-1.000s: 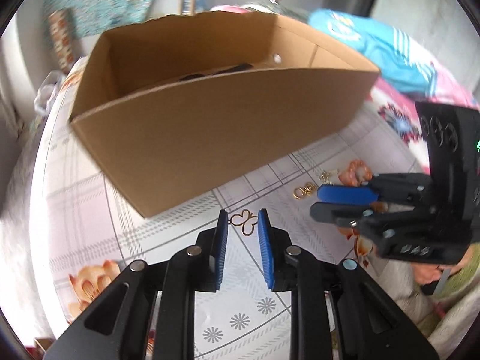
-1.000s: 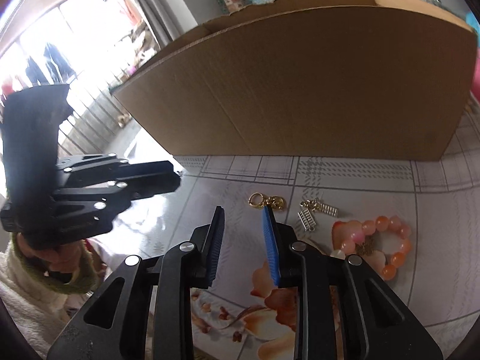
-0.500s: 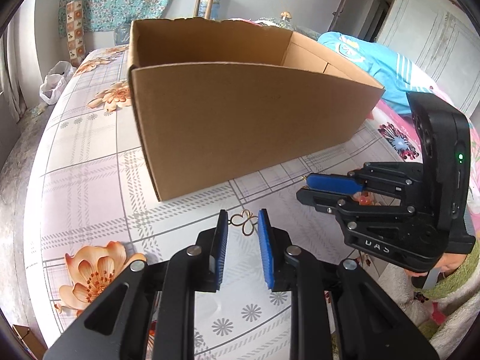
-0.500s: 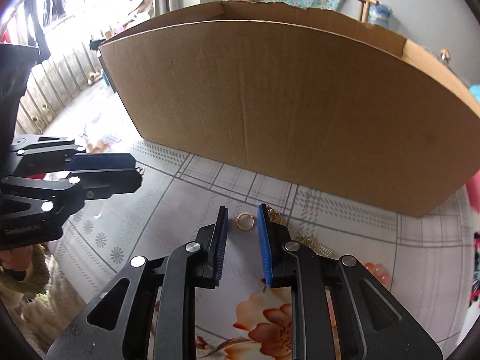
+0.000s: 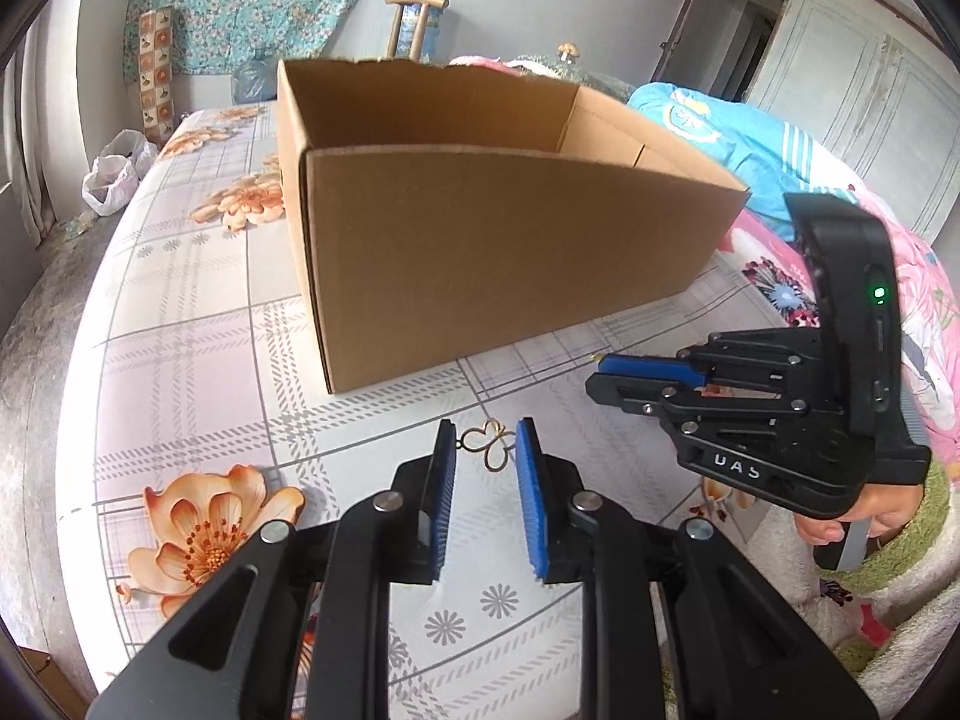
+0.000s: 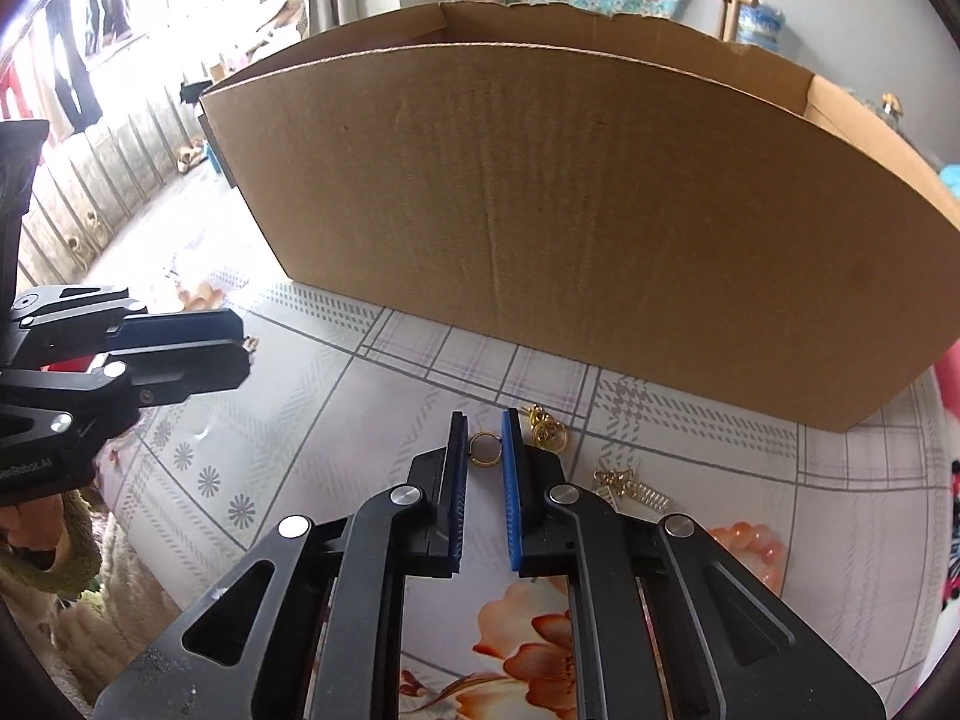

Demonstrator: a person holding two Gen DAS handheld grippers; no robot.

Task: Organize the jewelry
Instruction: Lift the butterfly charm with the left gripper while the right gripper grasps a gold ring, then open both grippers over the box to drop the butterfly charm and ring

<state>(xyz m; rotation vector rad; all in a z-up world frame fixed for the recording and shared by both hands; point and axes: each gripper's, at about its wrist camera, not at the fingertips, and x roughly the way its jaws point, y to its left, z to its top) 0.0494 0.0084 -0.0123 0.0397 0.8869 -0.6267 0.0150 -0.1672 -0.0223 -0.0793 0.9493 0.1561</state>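
Gold wire bent into a butterfly charm (image 5: 489, 443) lies on the flowered cloth (image 5: 180, 360) just ahead of the left gripper (image 5: 485, 441), between its two blue pads (image 5: 445, 468), which stand apart with a gap on each side of the charm; whether either pad touches it cannot be told. Beyond that gripper's tips and slightly to its left stands a brown cardboard box (image 5: 498, 252), open at the top, with its near wall facing the fingers. To the right of the left gripper, and at about the same reach, is the right gripper (image 5: 606, 375), seen side-on with its fingers pointing leftward. From its own camera the right gripper (image 6: 485, 443) has its jaws apart, narrowly, with a gold ring (image 6: 485, 449) lying flat on the cloth between the tips; the ring seems close to the right pad, but contact cannot be confirmed. Just to the right of that gripper's tips lie more gold pieces (image 6: 546, 427), and farther right and nearer the camera a small heap of gold and silver chain bits (image 6: 630, 483), then orange beads (image 6: 747, 540) partly hidden behind the right finger. The box wall (image 6: 570, 228) fills the view ahead of this gripper.
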